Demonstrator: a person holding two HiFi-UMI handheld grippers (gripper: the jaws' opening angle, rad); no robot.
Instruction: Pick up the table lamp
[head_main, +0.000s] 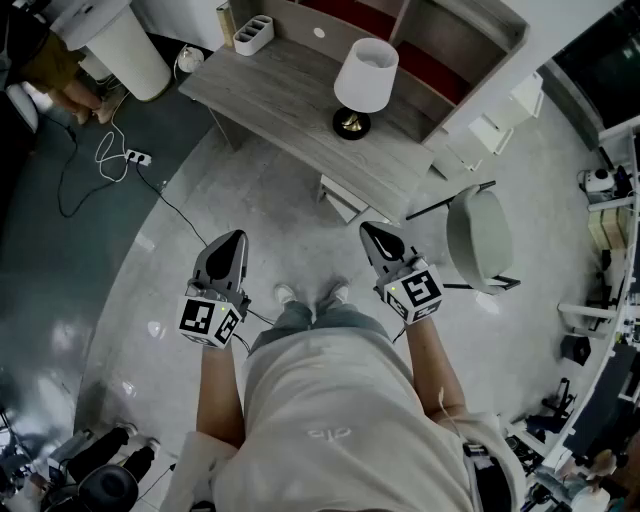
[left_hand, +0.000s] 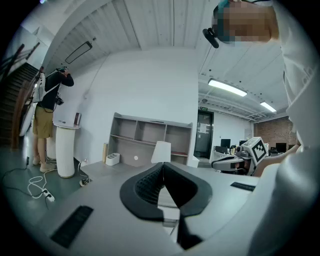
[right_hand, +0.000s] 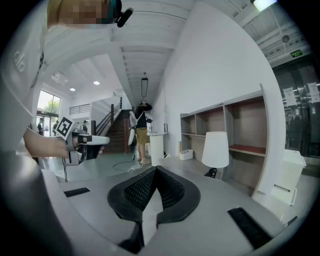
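The table lamp (head_main: 364, 84), white shade on a dark round base, stands upright on the grey wooden desk (head_main: 290, 95). It also shows in the left gripper view as the lamp (left_hand: 161, 151) and in the right gripper view as the lamp (right_hand: 215, 150). My left gripper (head_main: 232, 244) and right gripper (head_main: 375, 236) hang over the floor, well short of the desk, both shut and empty. In their own views the left gripper (left_hand: 163, 167) and right gripper (right_hand: 156, 171) have jaws pressed together.
A shelf unit (head_main: 440, 40) backs the desk, with a white organiser (head_main: 252, 34) at its left end. A grey chair (head_main: 478, 240) stands right of me. A white pillar stand (head_main: 125, 45), a power strip with cables (head_main: 135, 157) and a person (right_hand: 141, 131) are to the left.
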